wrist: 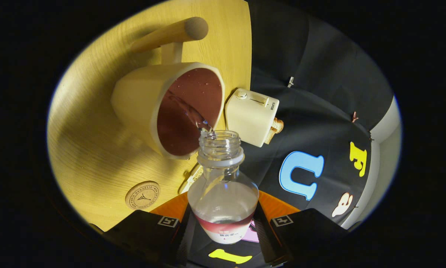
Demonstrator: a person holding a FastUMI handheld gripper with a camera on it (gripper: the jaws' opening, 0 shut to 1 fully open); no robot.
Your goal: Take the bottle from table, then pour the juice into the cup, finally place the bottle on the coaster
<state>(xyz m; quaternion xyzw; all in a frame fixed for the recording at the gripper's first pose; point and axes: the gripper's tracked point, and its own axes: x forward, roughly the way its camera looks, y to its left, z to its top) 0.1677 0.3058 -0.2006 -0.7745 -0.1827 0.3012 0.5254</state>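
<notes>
The claw [223, 223] is tipped over, both fingers [148, 227] clamped against something between them.

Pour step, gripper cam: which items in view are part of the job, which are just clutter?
In the job:
- bottle, clamped between the gripper fingers, tipped and pouring
- cup, taking the stream just ahead of the bottle mouth
- coaster, bare, on the table beside the fingers

Lying about:
- toaster with toast, beyond the cup
- wooden peg stand, behind the cup

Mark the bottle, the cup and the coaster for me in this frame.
bottle [223, 201]: gripper view, on its clear body between the fingers.
cup [133, 100]: gripper view, on its cream outer wall.
coaster [142, 195]: gripper view, on its round stamped face.
</notes>
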